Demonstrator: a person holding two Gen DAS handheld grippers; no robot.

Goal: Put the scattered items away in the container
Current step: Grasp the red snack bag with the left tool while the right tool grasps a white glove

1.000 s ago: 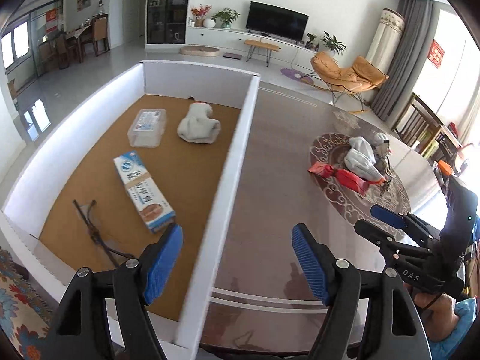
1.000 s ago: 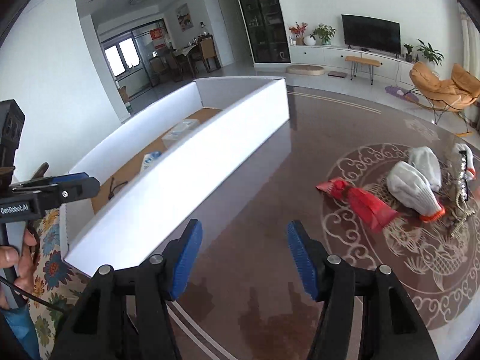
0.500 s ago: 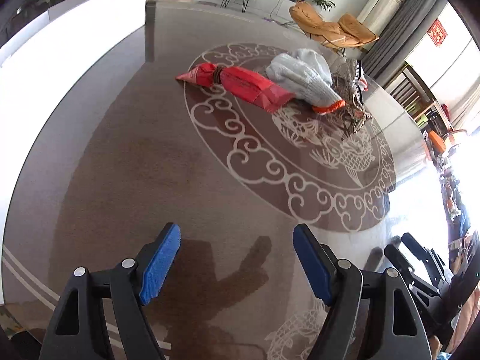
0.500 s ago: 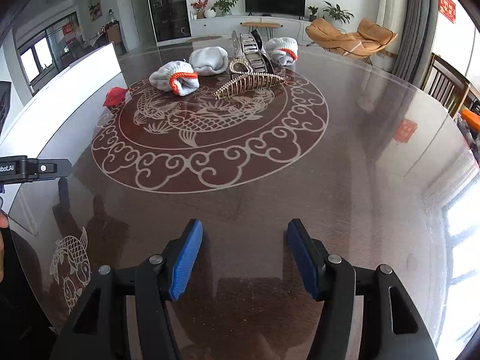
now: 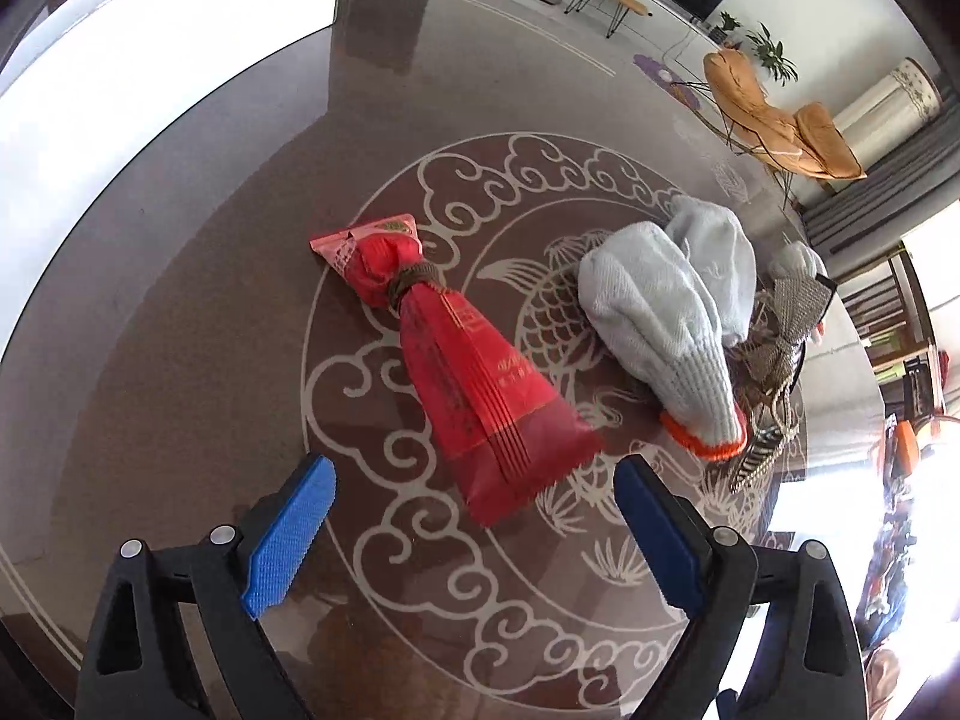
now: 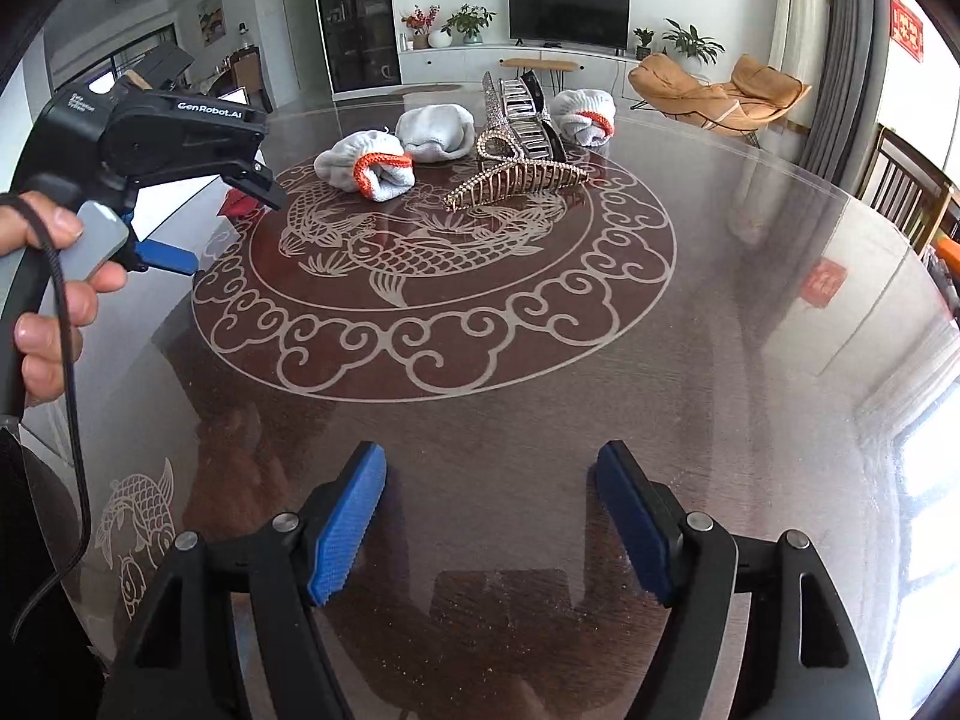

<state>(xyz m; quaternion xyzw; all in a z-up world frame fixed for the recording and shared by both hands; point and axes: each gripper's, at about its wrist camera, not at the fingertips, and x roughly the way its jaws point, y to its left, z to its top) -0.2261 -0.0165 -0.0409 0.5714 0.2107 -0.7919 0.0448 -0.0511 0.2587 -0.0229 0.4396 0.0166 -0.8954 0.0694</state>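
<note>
The left tongs (image 5: 474,531) stand wide open over the glass table (image 5: 198,360) and hold nothing. Just ahead of them, between the lines of their two blue pads (image 5: 288,540), lies the red packet (image 5: 462,360), flat on the table, its broad end toward the tongs and its knotted neck pointing away. To the right of the packet, close beside it, is a white glove with an orange cuff (image 5: 660,324), and a second white glove (image 5: 717,258) lies against it from behind. Right of the gloves rests a glittering hair claw (image 5: 774,360).

Far to the left of these tongs rises the white wall of the container (image 5: 120,90); its inside is not visible. Between it and the packet the table is bare.

The right tongs (image 6: 492,525) are also released and empty, above bare glass. Far ahead of them are the gloves (image 6: 369,165) and the hair claw (image 6: 516,183). The round table edge (image 6: 888,420) curves along their right side.
</note>
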